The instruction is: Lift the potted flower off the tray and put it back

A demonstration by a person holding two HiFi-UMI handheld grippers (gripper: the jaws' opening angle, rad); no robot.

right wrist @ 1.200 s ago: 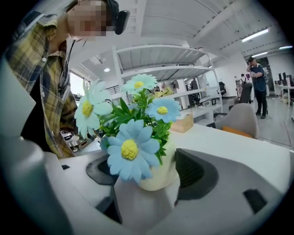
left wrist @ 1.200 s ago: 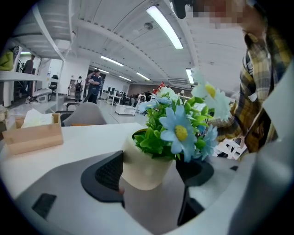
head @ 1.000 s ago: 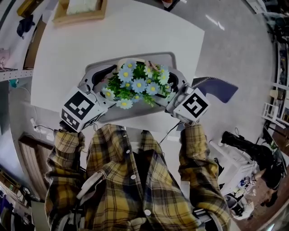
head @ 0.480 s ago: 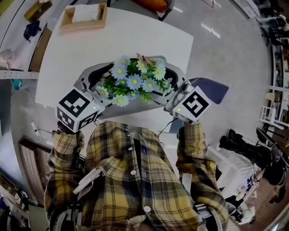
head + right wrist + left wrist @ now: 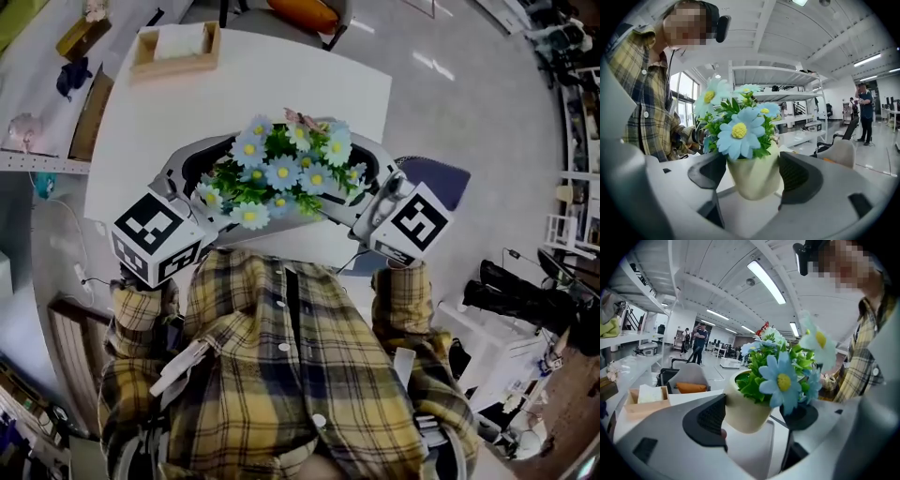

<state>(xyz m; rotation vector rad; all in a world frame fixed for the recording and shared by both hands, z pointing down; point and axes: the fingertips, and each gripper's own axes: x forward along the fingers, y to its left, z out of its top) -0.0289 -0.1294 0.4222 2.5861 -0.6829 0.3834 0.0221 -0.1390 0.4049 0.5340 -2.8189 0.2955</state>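
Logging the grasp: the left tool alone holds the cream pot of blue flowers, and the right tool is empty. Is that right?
Not quite. The right tool is not empty: the right gripper view shows its jaws closed on the same cream pot of blue flowers. The left tool holds it too.

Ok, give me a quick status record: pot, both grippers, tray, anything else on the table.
potted flower: upright, cream pot, blue daisies, green leaves
left gripper: jaws closed on the pot's sides
right gripper: jaws closed on the pot from the opposite side
tray: grey, on the white table, under the pot; pot appears lifted clear of it
other: wooden box at the table's far corner
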